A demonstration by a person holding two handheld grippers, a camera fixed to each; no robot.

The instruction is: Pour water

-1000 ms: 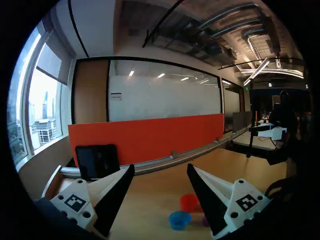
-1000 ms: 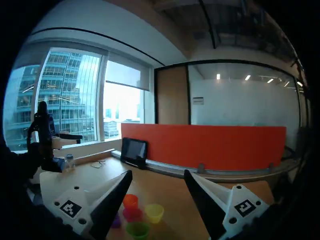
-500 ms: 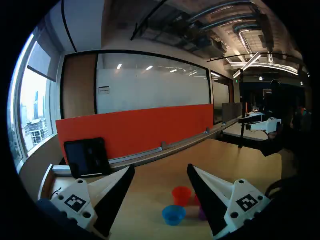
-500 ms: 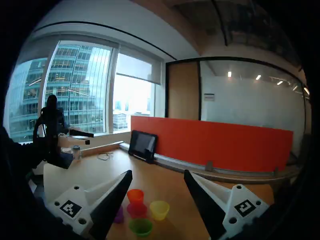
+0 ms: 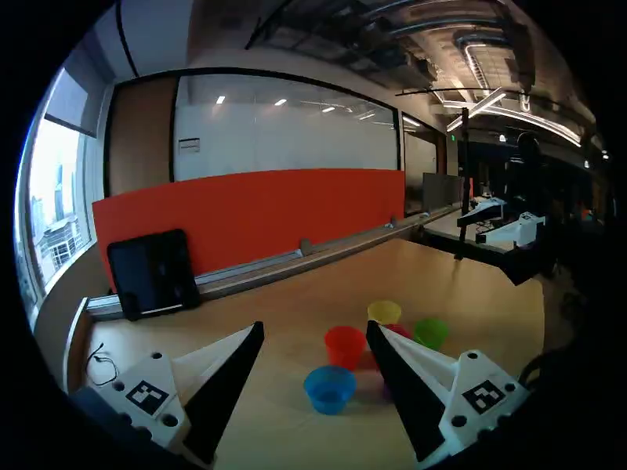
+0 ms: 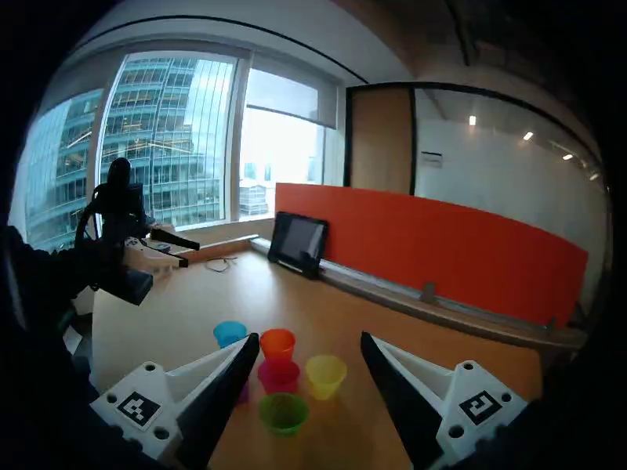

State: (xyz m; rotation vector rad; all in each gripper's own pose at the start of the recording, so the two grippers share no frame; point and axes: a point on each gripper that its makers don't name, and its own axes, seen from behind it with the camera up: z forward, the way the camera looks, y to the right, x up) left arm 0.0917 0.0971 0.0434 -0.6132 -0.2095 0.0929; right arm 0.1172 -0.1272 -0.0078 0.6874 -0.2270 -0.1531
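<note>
Over the last second both grippers had dipped toward the desk [image 6: 196, 298], bringing the cluster of coloured cups [image 6: 277, 343] near its middle closer. The left gripper [image 5: 313, 323] and right gripper [image 6: 309, 335] were released, empty. Pouring likely hadn't begun.

Ahead of the right gripper [image 6: 308, 337], small glossy translucent plastic cups [image 6: 279, 374] are sitting on a smooth, satiny light wooden tabletop [image 6: 196, 294].

An office: a long wooden counter [image 5: 470, 290] with an orange divider panel [image 5: 259, 207], a glass-walled room [image 5: 282, 133] behind, exposed ceiling ducts [image 5: 439, 31], and tall windows [image 6: 286, 153] facing city towers [image 6: 168, 133].
</note>
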